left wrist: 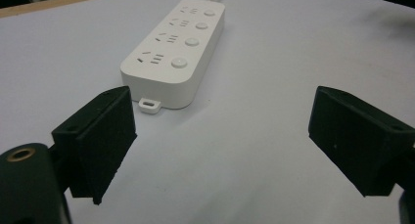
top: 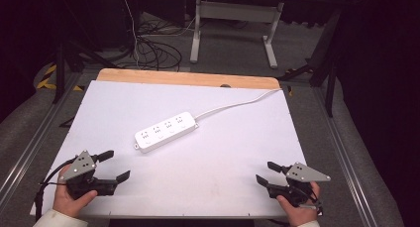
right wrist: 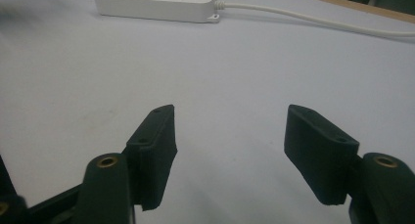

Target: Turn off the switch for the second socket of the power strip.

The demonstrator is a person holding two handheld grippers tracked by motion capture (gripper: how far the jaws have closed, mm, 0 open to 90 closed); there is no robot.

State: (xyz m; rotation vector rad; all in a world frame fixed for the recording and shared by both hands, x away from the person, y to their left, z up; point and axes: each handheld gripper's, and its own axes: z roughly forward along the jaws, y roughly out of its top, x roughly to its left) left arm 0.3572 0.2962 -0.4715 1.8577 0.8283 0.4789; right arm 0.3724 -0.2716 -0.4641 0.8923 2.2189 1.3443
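Note:
A white power strip with several sockets and round buttons lies slantwise in the middle of the white table. Its white cable runs off to the far right edge. My left gripper is held at the near left corner, jaws wide apart with nothing between them; in the left gripper view the power strip lies just ahead of the left gripper. My right gripper is at the near right, open and empty; in the right gripper view the power strip lies far ahead of the right gripper.
A wooden strip borders the table's far edge. Beyond it stand a white desk frame and loose cables on the dark floor. Metal rails run along both sides of the table.

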